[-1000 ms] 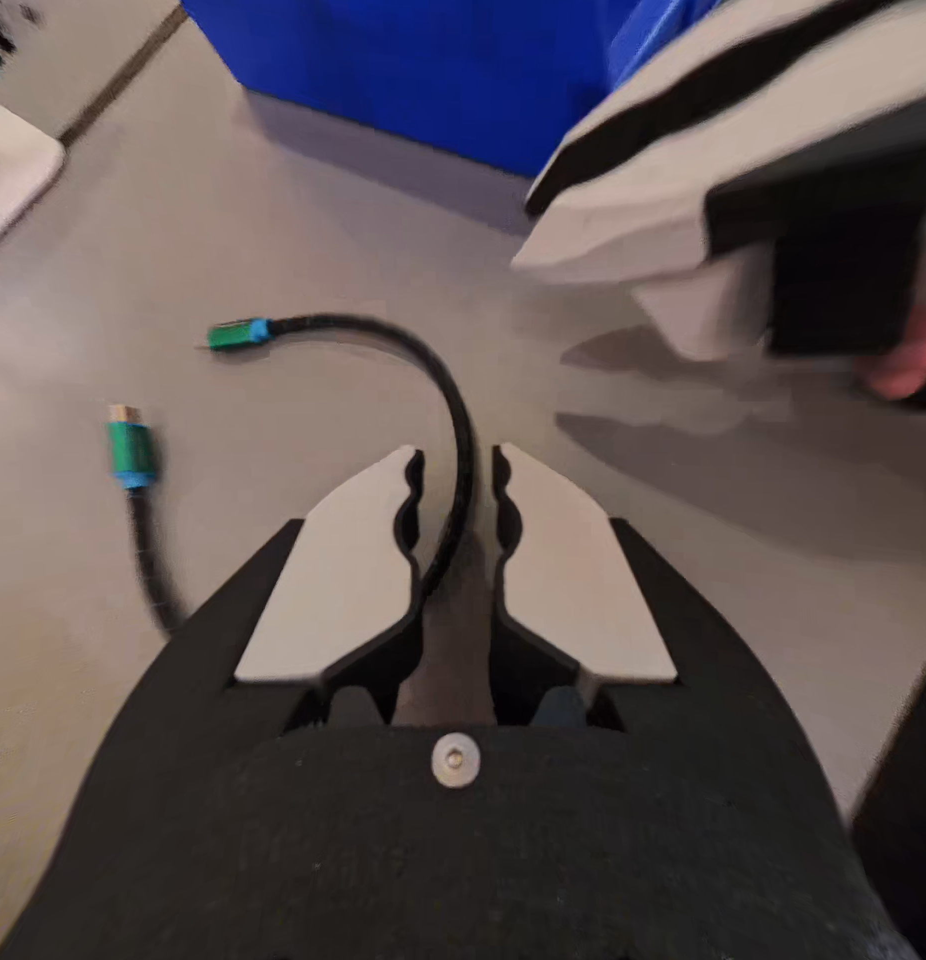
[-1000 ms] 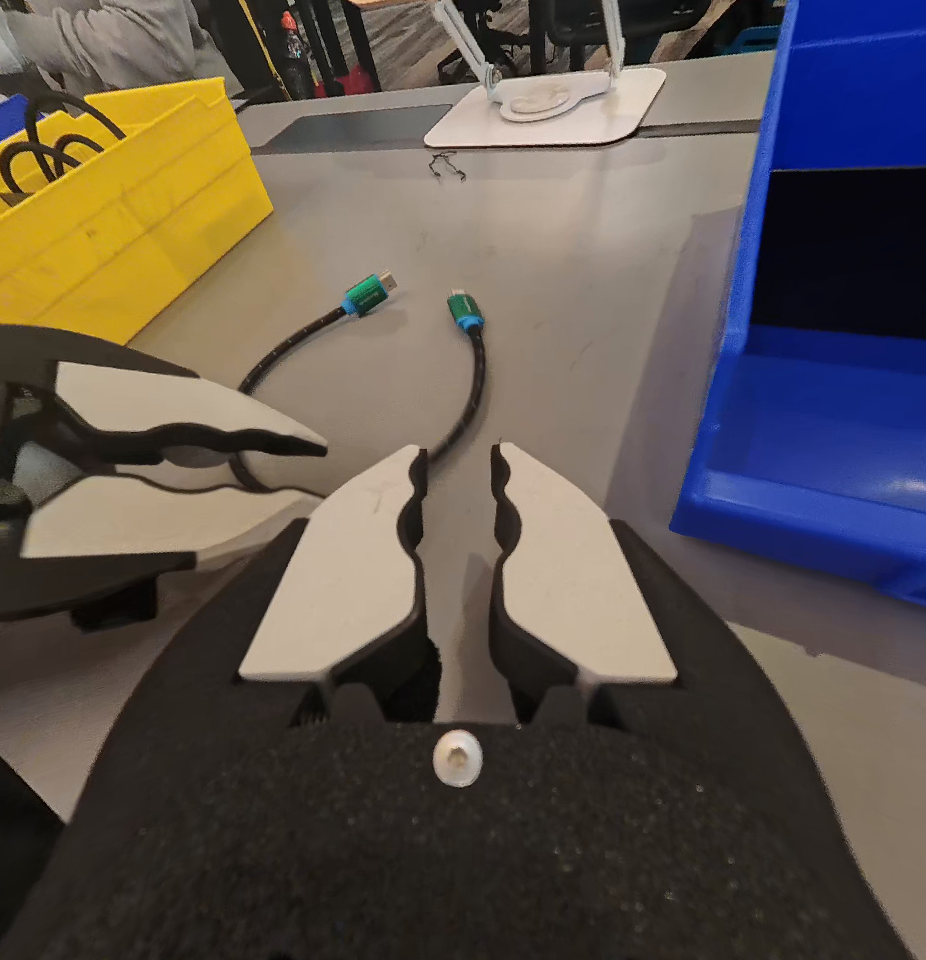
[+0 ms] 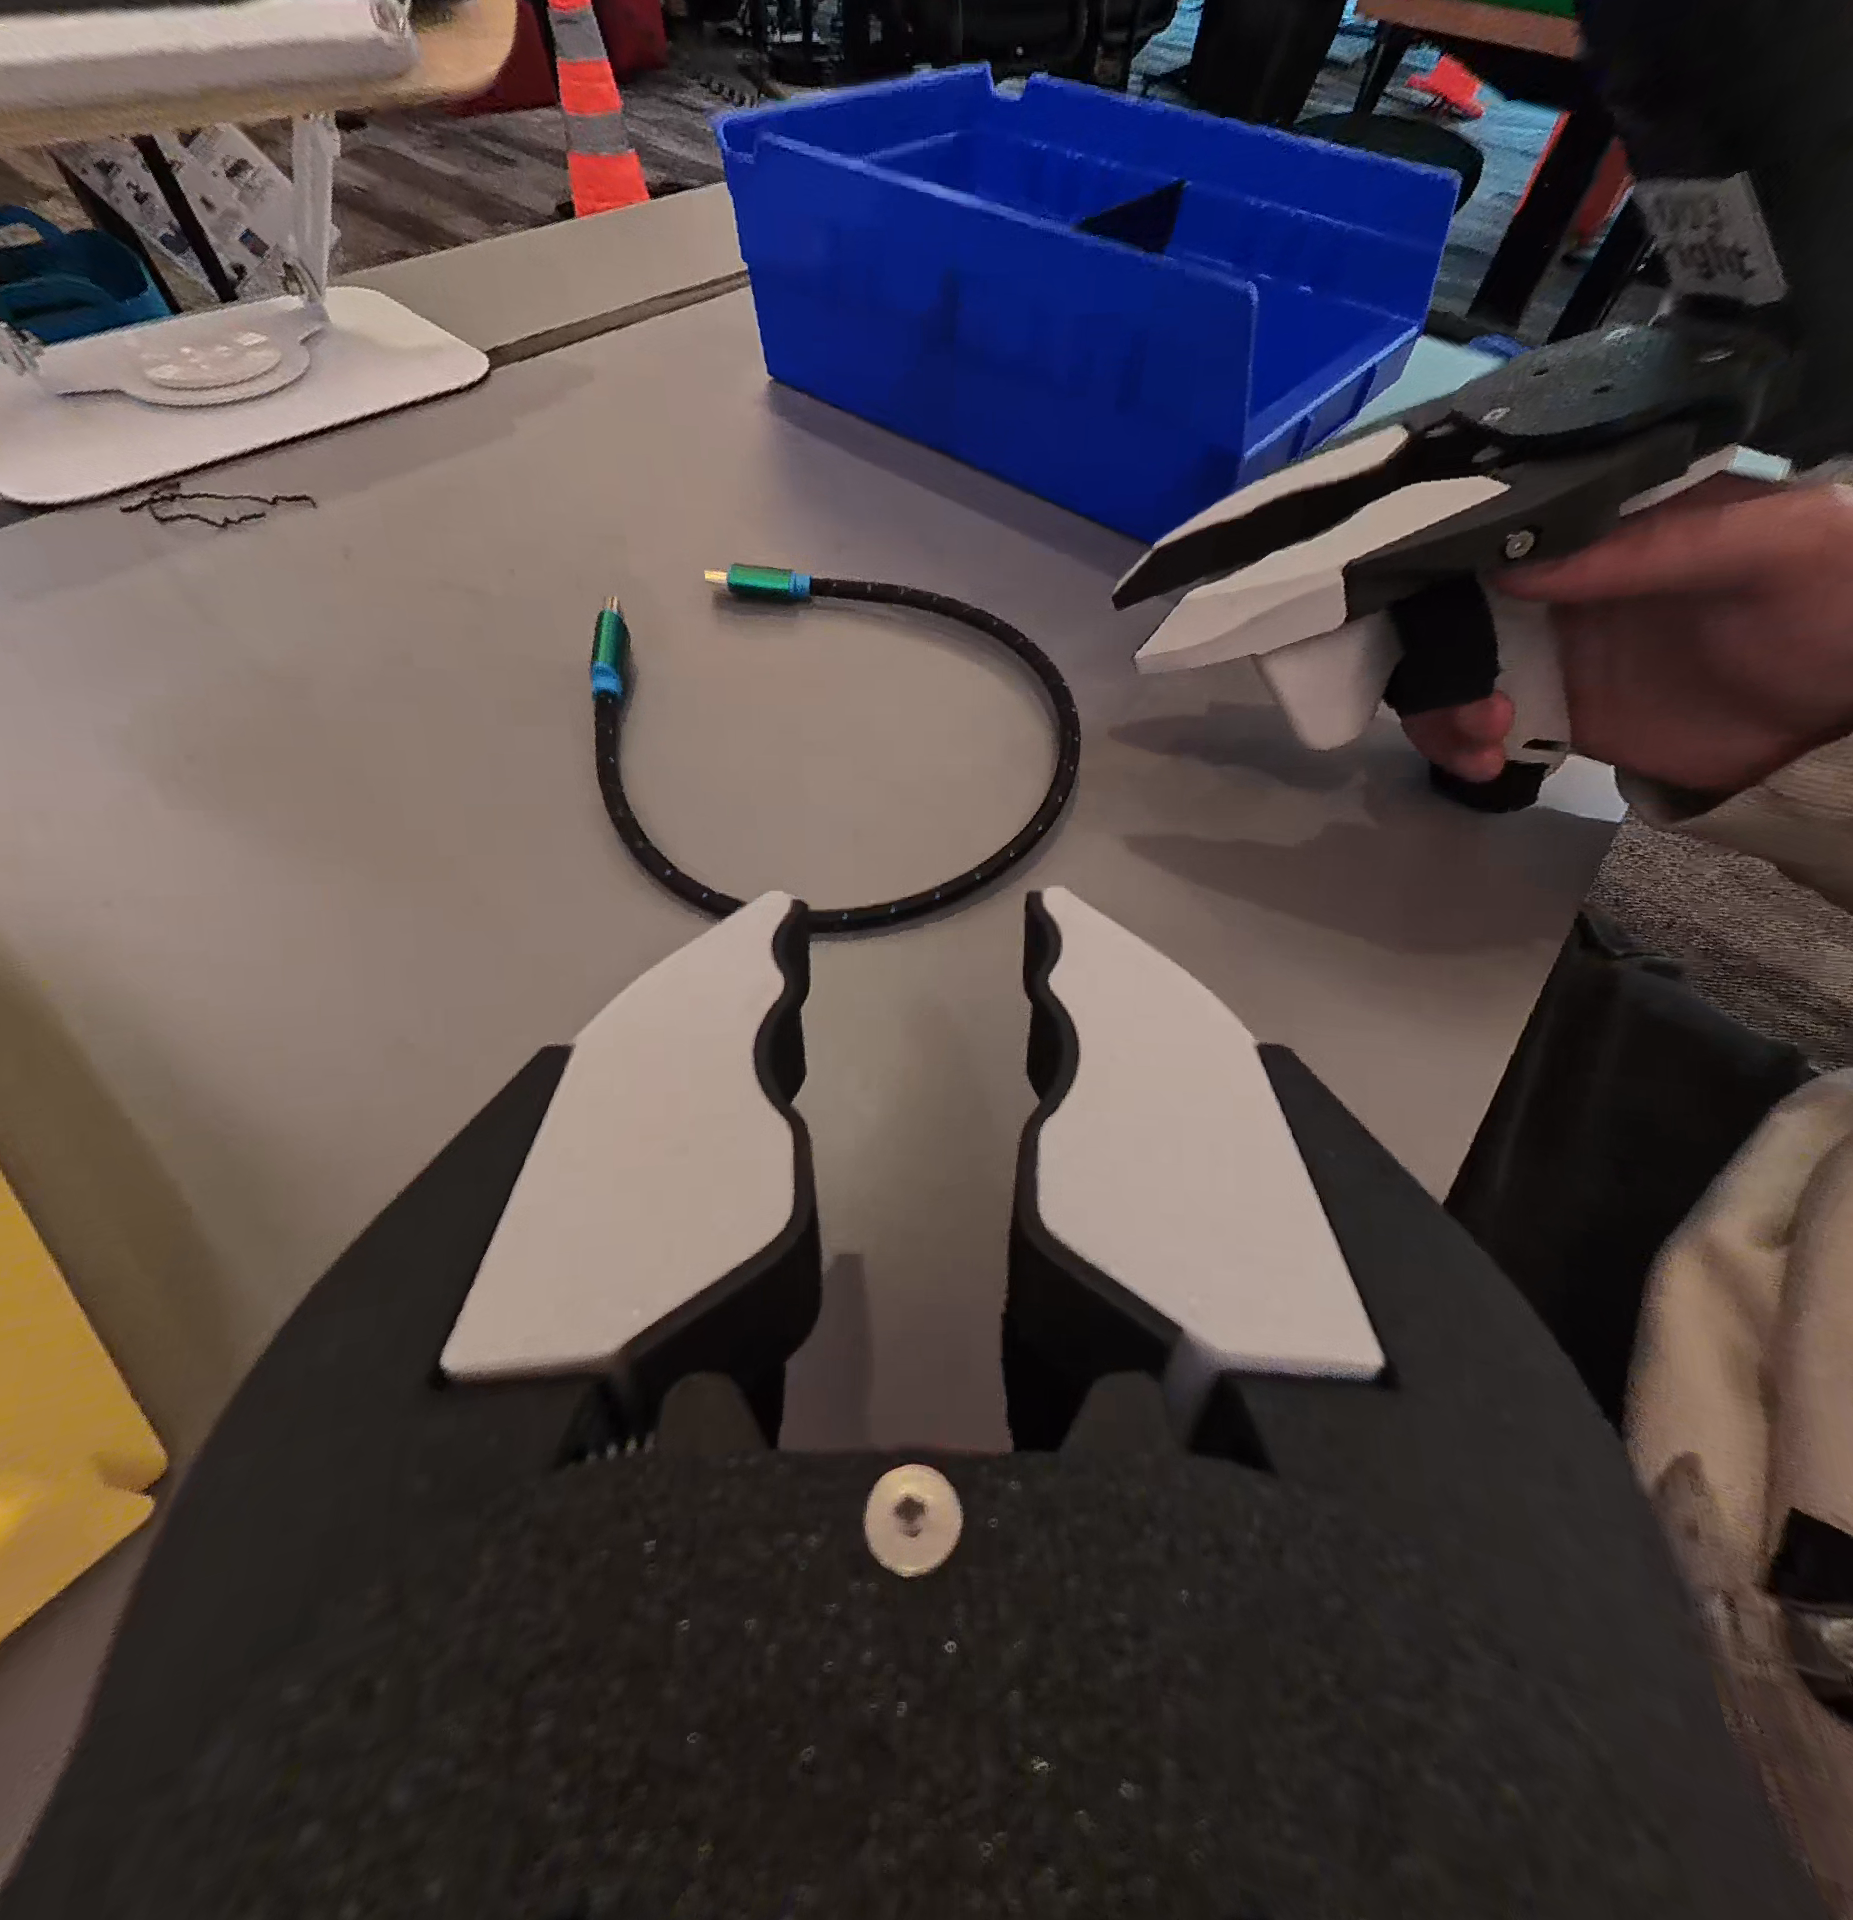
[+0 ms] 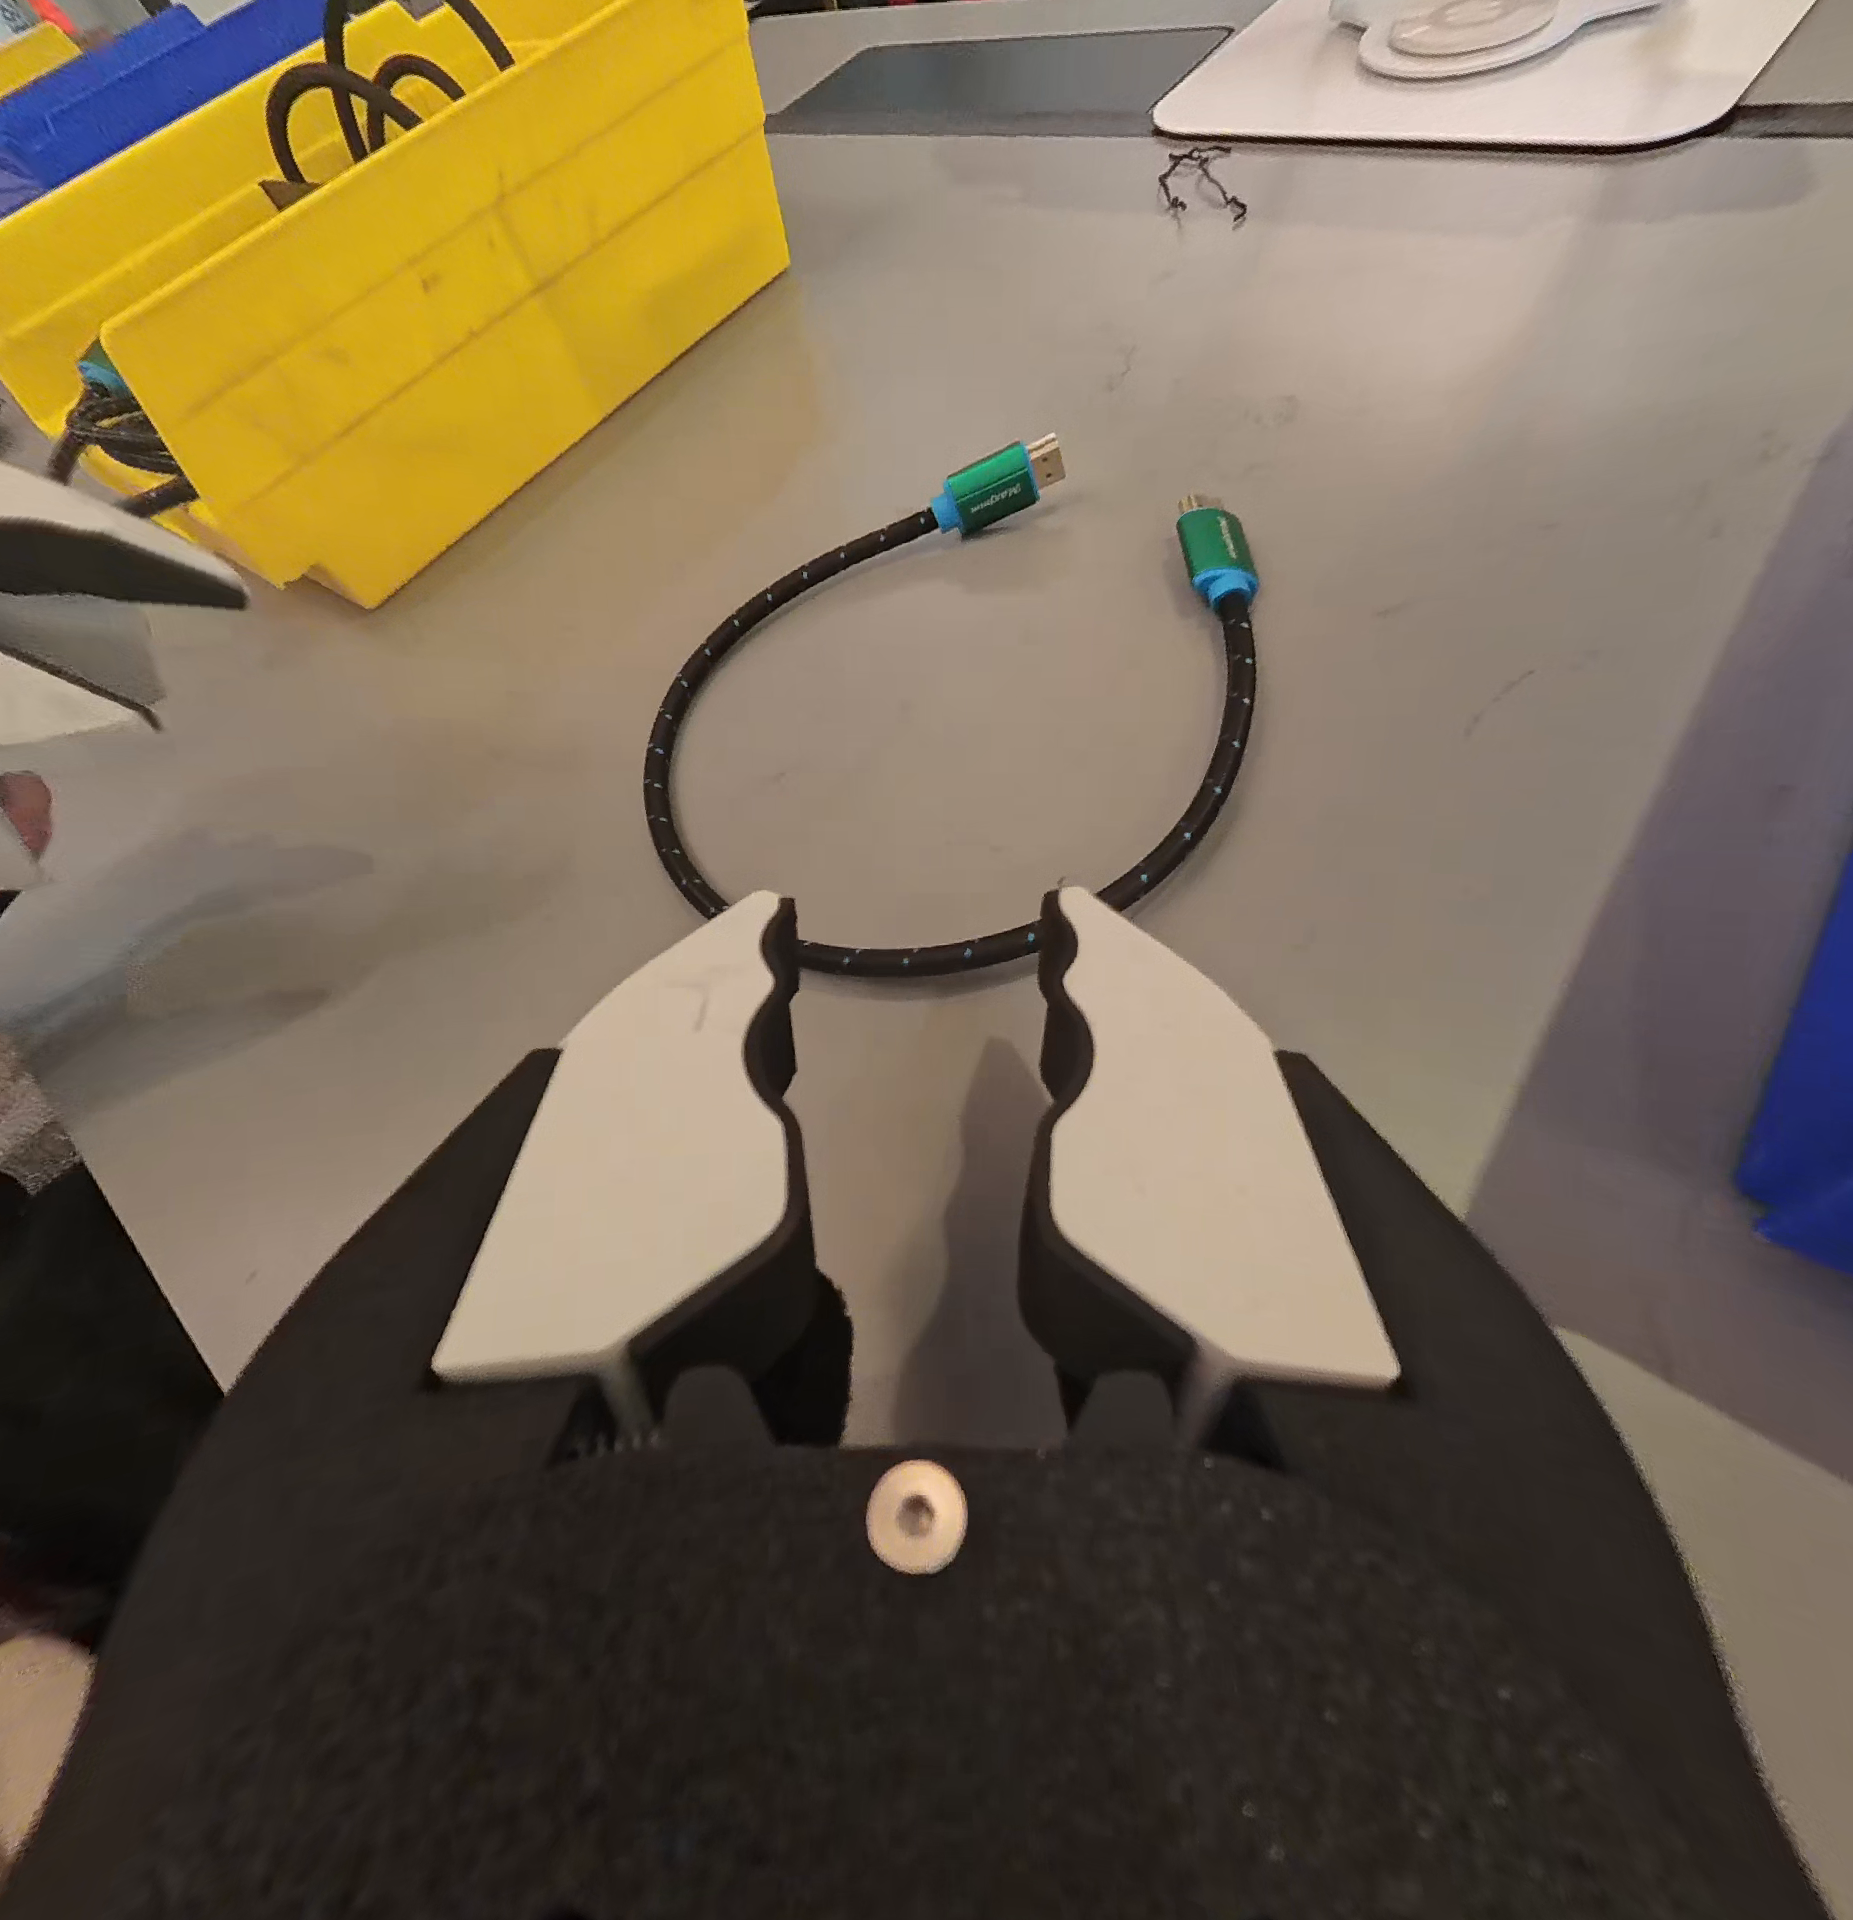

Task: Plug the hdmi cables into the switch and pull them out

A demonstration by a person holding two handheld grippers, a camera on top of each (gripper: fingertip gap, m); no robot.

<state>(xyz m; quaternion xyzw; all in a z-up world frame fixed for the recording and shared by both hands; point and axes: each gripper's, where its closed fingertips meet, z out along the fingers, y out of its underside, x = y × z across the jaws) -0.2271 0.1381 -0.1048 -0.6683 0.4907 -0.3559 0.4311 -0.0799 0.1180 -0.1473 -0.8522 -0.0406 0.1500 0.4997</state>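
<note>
A short black braided HDMI cable (image 3: 1059, 748) lies in an open loop on the grey table (image 3: 278, 779). Both its green-and-blue plugs (image 3: 764, 582) (image 3: 610, 657) rest free on the table. My left gripper (image 3: 911, 914) is open and empty, just short of the near bend of the loop. My right gripper (image 4: 919, 914) is open and empty, and the cable (image 4: 673, 727) shows between its fingertips, lying on the table. The right gripper also shows in the left wrist view (image 3: 1135, 629), held by a hand. No switch is in view.
A blue bin (image 3: 1005, 343) stands behind the cable, at the right edge in the right wrist view (image 4: 1826, 1143). A yellow bin (image 4: 434, 312) holding black cables stands at the left. A white stand base (image 3: 226, 395) and a scrap of black thread (image 4: 1202, 192) lie farther back. Left tips and right tips are each some 40 cm from the scrap of black thread (image 4: 1202, 192).
Both grippers have opened wider. The left gripper has pulled back, so the cable no longer runs between its fingers. The right gripper has tilted down over the loop.
</note>
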